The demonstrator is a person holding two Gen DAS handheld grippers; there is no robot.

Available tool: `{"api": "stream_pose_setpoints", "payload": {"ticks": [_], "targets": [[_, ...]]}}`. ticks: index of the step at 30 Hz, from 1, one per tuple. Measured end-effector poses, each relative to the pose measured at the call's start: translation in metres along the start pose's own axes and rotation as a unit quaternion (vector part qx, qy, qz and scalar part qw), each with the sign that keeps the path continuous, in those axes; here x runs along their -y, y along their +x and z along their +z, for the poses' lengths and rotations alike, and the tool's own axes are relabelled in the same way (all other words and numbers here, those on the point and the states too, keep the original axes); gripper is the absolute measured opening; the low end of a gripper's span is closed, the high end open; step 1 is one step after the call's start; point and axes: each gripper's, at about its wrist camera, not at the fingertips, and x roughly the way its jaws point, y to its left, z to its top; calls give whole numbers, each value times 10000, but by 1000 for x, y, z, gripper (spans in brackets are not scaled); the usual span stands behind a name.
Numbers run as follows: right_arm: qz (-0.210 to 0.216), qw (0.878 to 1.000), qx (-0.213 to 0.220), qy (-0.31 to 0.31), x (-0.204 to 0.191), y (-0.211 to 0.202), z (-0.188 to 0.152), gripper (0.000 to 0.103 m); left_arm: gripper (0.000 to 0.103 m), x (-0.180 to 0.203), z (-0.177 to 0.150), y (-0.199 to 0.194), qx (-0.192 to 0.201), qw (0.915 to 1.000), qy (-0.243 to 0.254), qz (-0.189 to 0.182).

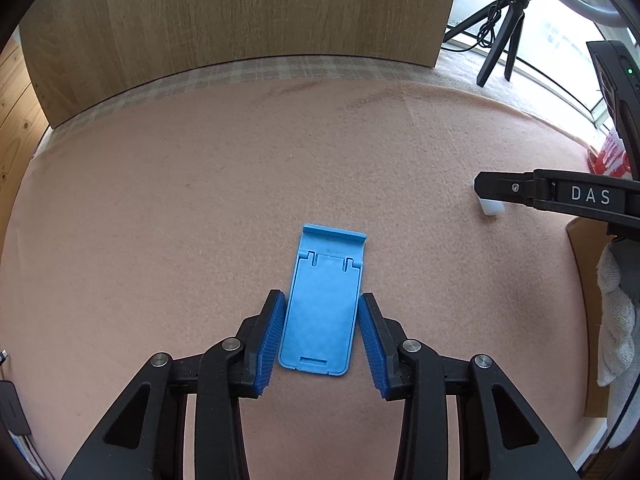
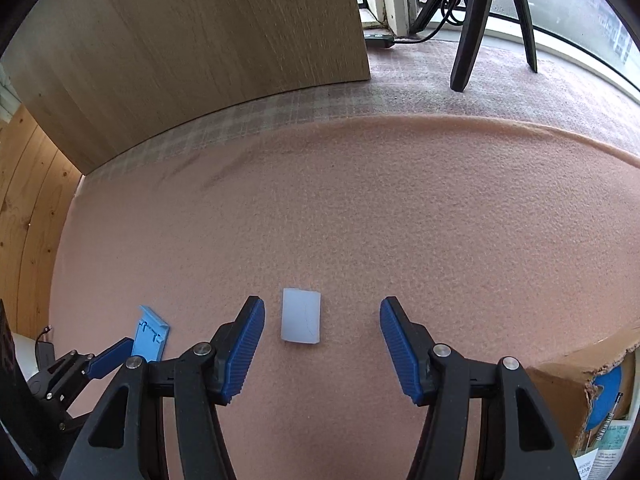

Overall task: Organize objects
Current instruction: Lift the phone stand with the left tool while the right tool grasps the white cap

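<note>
**Blue stand between the left jaws, white block under the right**

The left gripper (image 1: 321,336) straddles the flat blue plastic phone stand (image 1: 322,308) on the pink felt mat (image 1: 200,200); whether its pads press cannot be told. The right gripper (image 2: 322,334) gapes around the small white translucent block (image 2: 301,321), untouched. A torn cardboard box (image 2: 568,364) is cut off at the right.

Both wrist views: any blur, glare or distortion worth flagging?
Left wrist view: sharp, strong fisheye bend, dark corners, window blown out at top right, soft shadow beside the blue stand. Right wrist view: wooden panel slightly smeared, white block clear, window not overexposed.
</note>
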Motion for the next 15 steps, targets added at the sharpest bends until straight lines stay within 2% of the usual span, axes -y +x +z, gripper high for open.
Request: {"api": "stream_pose_setpoints", "payload": {"ticks": [6,9,12,15], "targets": [[-303,9991,-69,-297,-11,7,2,53,41,-5,-2,-4,48,9999,-153,-46],[-632,9964,-31,-570,-19,8,-1,32,41,-5,-5,-7,62,9998,-212,-29],[-495,9966,-14,-665,-22,6,-6,17,41,-7,-8,-10,64,9995,-316,-75],[-488,9963,52,-706,-24,2,-13,16,41,-12,-13,-12,79,9985,-505,-192]]}}
